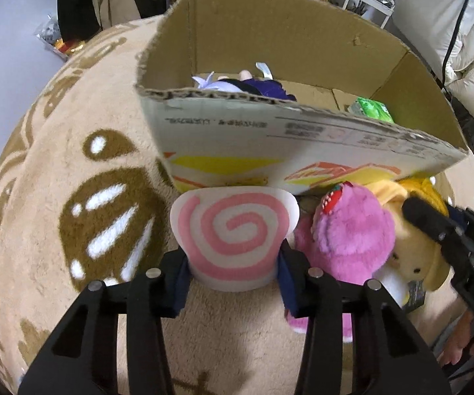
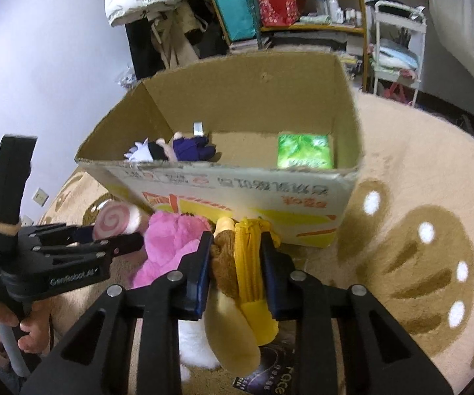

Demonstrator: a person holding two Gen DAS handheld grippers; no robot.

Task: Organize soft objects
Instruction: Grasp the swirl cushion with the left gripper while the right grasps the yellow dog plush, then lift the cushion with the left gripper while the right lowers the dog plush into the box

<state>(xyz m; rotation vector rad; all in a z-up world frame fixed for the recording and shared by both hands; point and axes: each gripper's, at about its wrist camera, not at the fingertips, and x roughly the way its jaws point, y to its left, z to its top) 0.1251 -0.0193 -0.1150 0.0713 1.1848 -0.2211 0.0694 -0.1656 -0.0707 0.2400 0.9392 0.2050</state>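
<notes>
Both tools are clamped on toys lying on the plush rug against the cardboard box's near wall. The left tool grips the pink-and-white swirl cushion; the right tool grips the tan plush in yellow clothing. Lift each straight up to clear the rim at 12 o'clock, without dragging the fuzzy pink plush lying between them.

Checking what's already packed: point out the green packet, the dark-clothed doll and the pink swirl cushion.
green packet (image 2: 304, 150), right wrist view, middle of its top face.
dark-clothed doll (image 2: 189, 149), right wrist view, its purple body.
pink swirl cushion (image 1: 235, 227), left wrist view, centre of the spiral.
</notes>
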